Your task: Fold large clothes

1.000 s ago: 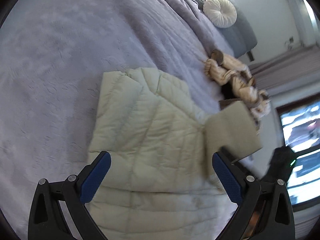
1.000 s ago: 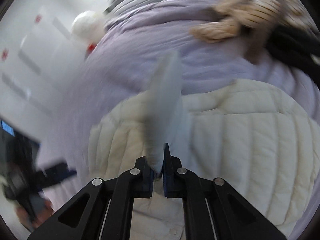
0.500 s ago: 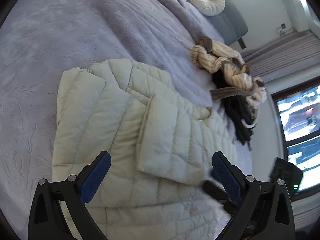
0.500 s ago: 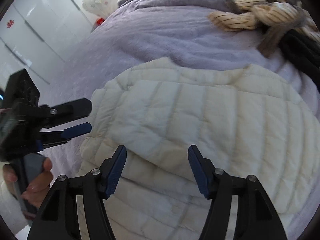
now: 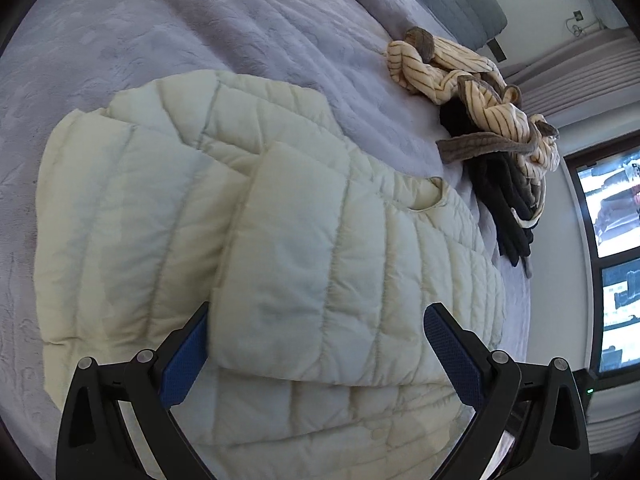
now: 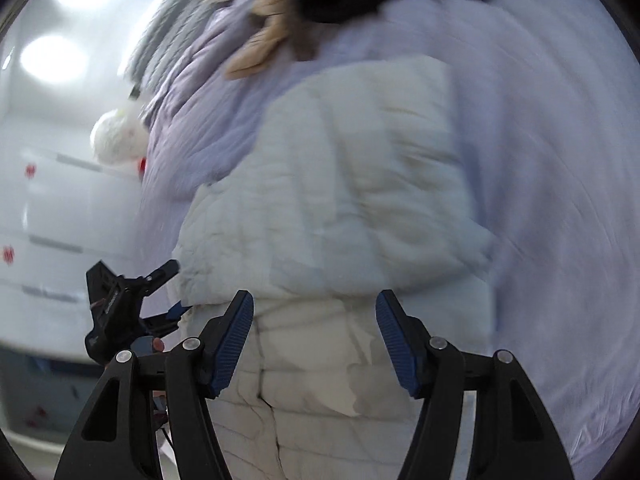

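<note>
Cream quilted puffer jacket (image 5: 248,248) lies flat on lavender plush bedspread (image 5: 200,32), one sleeve folded across its body. L gripper (image 5: 316,356) jaws wide apart above sleeve end, gripping nothing. R gripper (image 6: 316,344) jaws apart over jacket, empty; view blurred. Striped beige garment (image 5: 472,76) piled nearby.

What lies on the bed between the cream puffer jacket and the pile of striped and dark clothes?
Only bare lilac bedspread separates the puffer jacket from the clothes pile. The left wrist view shows it clearly; the right wrist view is blurred.
</note>
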Demonstrator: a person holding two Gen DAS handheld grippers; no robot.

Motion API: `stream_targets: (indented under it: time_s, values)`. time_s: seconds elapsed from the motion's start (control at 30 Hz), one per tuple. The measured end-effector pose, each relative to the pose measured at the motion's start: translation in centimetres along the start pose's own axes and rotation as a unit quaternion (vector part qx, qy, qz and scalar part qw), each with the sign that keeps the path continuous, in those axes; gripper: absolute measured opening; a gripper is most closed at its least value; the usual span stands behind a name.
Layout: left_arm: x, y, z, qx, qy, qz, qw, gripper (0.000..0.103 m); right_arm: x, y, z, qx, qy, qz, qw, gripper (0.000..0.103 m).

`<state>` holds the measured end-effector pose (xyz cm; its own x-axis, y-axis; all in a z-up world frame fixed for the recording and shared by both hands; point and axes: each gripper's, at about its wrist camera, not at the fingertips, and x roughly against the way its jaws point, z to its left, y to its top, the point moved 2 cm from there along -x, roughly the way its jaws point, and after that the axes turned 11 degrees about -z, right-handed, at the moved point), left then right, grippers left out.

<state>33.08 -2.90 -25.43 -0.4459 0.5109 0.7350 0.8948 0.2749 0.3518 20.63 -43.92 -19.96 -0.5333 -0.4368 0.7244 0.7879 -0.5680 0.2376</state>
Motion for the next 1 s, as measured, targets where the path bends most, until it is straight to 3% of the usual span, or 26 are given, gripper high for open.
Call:
stream_targets:
  time_s: [0.1,0.13,0.17,0.27,0.33,0.4,0.67,1.0]
  values:
    - [-0.1,-0.1,-0.5,-0.009,0.005,0.008,0.9999,0.054,0.2,-0.2,-2.0,-0.049,0.013,-0.007,0.999,0.068]
    - [-0.2,-0.2,-0.5,-0.010,0.004,0.016,0.9998,0.021,0.0,0.0,-2.7,-0.064,0.017,-0.011,0.998,0.068]
    - [-0.3,-0.2,-0.4,-0.005,0.004,0.022,0.9997,0.006,-0.3,0.1,-3.1,-0.075,0.020,-0.014,0.997,0.068]
    - [1.1,-0.4,0.2,0.005,0.001,-0.001,1.0000,0.006,-0.9,0.8,-4.1,-0.109,0.030,-0.025,0.993,0.067]
    - [2.5,-0.8,0.8,0.014,-0.006,-0.016,0.9998,0.006,-1.1,1.2,-4.3,-0.118,0.036,-0.030,0.992,0.050]
    - [3.3,-1.4,1.4,0.015,-0.004,-0.017,0.9997,0.006,-1.8,1.5,-4.5,-0.121,0.034,-0.025,0.992,0.019]
    - [2.3,-4.3,3.1,-0.030,0.048,-0.003,0.9984,0.006,-3.5,0.7,-5.2,-0.106,0.007,-0.004,0.994,0.013]
    - [4.0,-3.5,3.9,-0.051,0.081,-0.008,0.9954,0.006,-3.8,1.0,-5.1,-0.098,-0.004,-0.004,0.995,0.013]
